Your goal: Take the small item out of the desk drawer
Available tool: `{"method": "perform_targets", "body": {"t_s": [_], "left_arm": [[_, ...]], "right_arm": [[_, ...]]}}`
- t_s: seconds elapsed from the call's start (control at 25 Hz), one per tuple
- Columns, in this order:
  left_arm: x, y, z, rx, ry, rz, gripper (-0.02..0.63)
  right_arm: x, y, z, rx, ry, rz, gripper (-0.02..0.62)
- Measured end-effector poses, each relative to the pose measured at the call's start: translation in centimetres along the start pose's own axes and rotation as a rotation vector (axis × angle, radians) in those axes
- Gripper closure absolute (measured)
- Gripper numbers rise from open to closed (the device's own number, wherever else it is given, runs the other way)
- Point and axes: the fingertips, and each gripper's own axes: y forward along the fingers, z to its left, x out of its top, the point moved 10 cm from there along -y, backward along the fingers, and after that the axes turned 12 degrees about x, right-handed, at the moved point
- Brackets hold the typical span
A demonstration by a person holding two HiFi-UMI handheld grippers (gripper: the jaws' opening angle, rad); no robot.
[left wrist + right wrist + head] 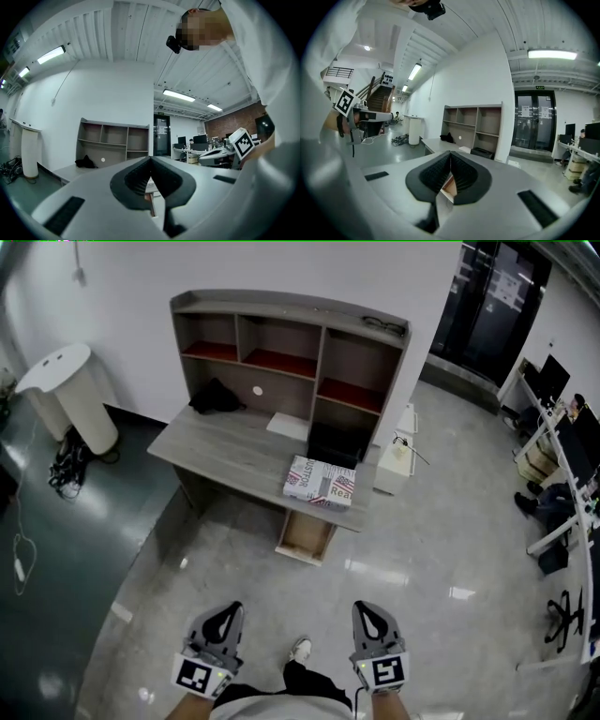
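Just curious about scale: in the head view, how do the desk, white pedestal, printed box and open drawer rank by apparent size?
1. desk
2. white pedestal
3. printed box and drawer: these look about alike, so I won't rank them.

The drawer pokes out from under the desk, its back end tucked beneath the top, and its inside is too small to make out. A dark bundle at the desk's rear left can't be identified. In front of the desk, the person is cut off by the lower edge.
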Motion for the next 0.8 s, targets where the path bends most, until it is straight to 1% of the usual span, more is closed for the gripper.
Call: {"method": "perform_targets", "body": {"t_s": [0.16,0.28,0.44,0.52,0.64,0.8], "left_arm": [[-0.3,4.5,-1.5,0.034,0.007,0.012,0.589],[-0.3,6.4,-1.9,0.053,0.011,0.036,0.589],[-0.3,8.3,-1.6,0.087,0.004,0.044,0.589],[-0.4,9.1,-1.3,0.093,0.0,0.042,0.589],[-1.2,10.2,-0.6,0.088,-0.021,0.044,0.589],[-2.4,11.8,1.4,0.076,-0.05,0.066,0.589]], "right_arm": [[-0.8,2.8,-5.0,0.058,-0.004,0.016,0.572],[-1.2,4.4,-6.9,0.097,0.007,0.031,0.572],[-1.9,7.2,-8.2,0.15,0.013,0.069,0.572],[-2.7,8.8,-8.4,0.162,0.011,0.093,0.572],[-4.3,10.8,-8.5,0.163,-0.003,0.137,0.572],[-5.0,13.2,-8.3,0.148,-0.01,0.187,0.572]]}}
